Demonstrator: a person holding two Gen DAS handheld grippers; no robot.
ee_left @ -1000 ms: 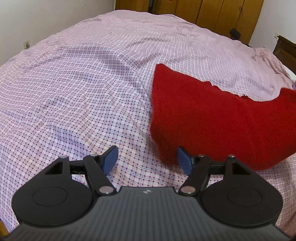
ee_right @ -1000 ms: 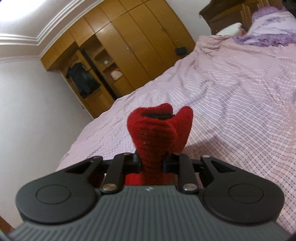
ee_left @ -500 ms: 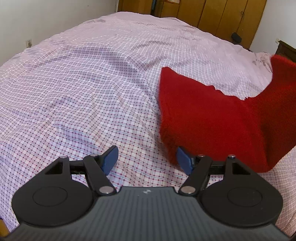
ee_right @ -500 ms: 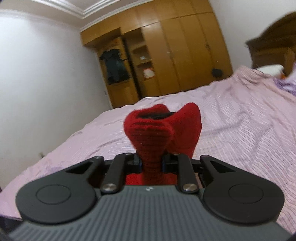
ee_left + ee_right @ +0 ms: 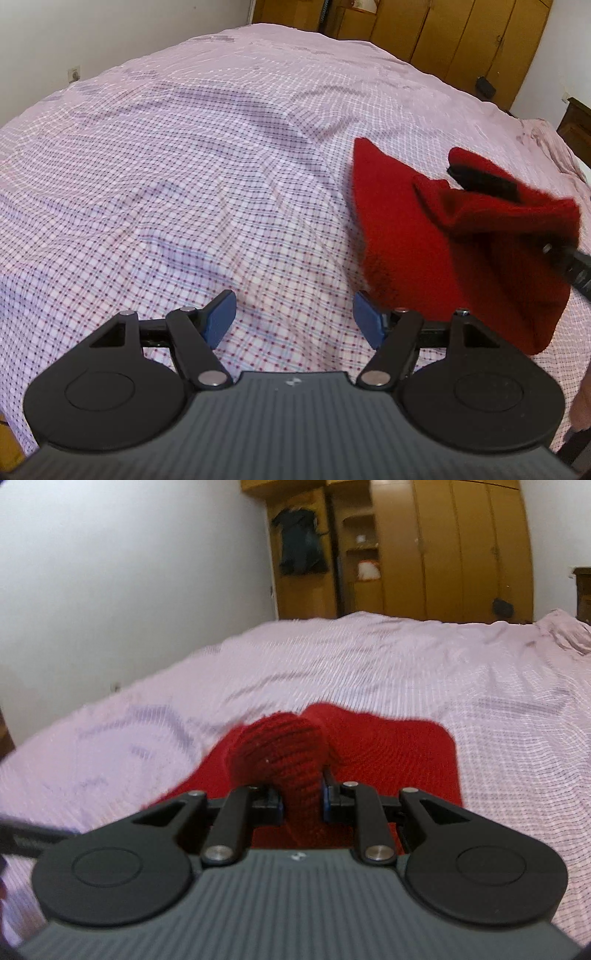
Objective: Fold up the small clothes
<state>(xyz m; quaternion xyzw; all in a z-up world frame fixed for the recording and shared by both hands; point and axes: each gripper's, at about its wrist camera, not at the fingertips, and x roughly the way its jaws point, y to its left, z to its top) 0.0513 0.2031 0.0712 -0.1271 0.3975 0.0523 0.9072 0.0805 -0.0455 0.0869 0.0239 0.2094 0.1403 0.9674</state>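
On bed (image 5: 184,184): first fold under way, right gripper (image 5: 300,800) clamped on knit (image 5: 406,236) edge, left gripper (image 5: 293,314) spread, empty; next, lay edge flat, aligned.

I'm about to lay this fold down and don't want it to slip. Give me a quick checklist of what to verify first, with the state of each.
1. Right gripper pinching the red knit garment: ok, fabric bunched between closed fingers.
2. Left gripper free to help: ok, open, nothing between its blue pads.
3. Rest of garment lying on the checked bedsheet: ok.
4. Lifted edge lined up with the far edge: cannot tell, picture blurred.
5. Sheet smooth beneath: not ok, shallow wrinkles nearby.
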